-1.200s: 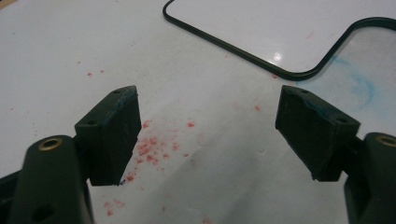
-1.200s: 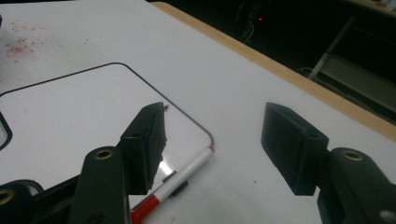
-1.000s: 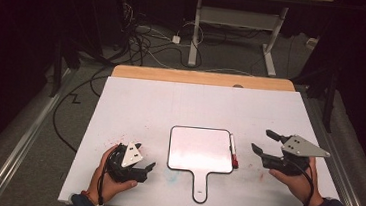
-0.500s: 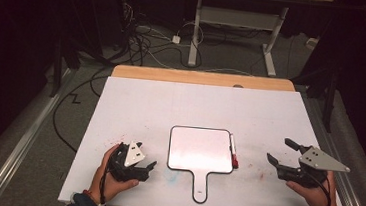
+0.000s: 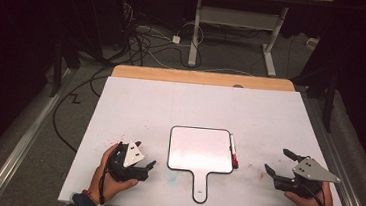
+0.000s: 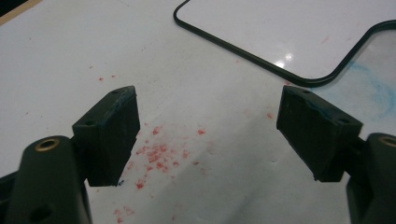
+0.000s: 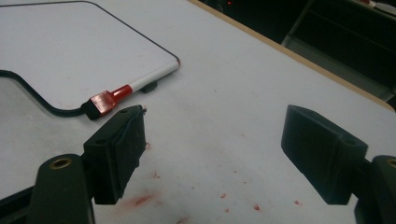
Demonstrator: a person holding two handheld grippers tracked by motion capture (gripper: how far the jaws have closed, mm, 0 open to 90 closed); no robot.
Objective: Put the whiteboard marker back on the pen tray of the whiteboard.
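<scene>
Lying untouched along right side of whiteboard (image 5: 200,149), near desk's front edge: marker (image 5: 233,151). Right gripper (image 5: 279,164) jaws just opened wide, nothing between; left gripper (image 5: 144,156) jaws held apart, empty. Grasp judged not yet begun.

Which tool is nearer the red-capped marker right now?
Right. The right tool sits open on the table, off the marker's outer side, empty. The left tool rests across the whiteboard from it, on the board's far side.
</scene>
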